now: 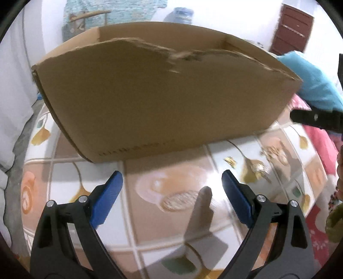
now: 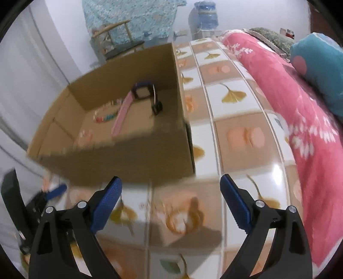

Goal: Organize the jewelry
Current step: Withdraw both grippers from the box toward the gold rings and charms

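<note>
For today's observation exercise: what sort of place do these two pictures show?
Probably a home bedroom or living room: a pink floral blanket, a water dispenser bottle against the wall, and a patterned tablecloth under a cardboard box.

Both my views are bright but motion-smeared; glare sits on the tablecloth [image 2: 276, 169] ahead, finger shadows fall between my jaws, and edges bow darkly.

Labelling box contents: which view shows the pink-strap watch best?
Right wrist. It looks down into the open cardboard box, where the pink-strap watch lies on the floor of the box, dark face and strap both visible. The left wrist view faces the box's outer wall, so the watch is hidden there.
</note>
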Action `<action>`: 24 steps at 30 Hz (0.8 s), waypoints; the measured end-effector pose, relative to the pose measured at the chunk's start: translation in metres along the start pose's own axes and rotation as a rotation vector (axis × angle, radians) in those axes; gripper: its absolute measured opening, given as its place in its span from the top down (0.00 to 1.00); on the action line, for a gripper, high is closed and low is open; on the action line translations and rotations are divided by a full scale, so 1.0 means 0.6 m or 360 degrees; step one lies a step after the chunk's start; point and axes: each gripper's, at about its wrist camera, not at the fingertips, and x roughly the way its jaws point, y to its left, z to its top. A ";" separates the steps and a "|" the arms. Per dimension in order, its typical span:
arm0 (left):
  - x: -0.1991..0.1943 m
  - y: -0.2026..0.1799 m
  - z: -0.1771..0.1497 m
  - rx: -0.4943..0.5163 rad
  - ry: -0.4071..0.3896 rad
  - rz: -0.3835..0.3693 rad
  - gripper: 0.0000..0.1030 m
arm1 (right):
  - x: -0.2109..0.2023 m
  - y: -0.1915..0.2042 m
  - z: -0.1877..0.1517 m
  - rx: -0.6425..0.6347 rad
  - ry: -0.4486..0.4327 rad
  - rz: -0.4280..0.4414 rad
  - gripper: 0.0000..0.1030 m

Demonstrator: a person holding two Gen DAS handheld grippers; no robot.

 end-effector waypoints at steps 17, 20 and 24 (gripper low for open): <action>0.015 -0.057 -0.016 0.0125 0.0097 0.0157 0.07 | 0.010 -0.048 -0.124 -0.0134 0.0088 -0.0403 0.07; 0.011 -0.058 -0.015 0.0115 0.0083 0.0169 0.07 | -0.002 -0.046 -0.121 -0.0153 0.0042 -0.0400 0.07; 0.008 -0.050 -0.016 0.0122 0.0073 0.0166 0.07 | -0.035 -0.029 -0.126 -0.0235 -0.0097 -0.0325 0.07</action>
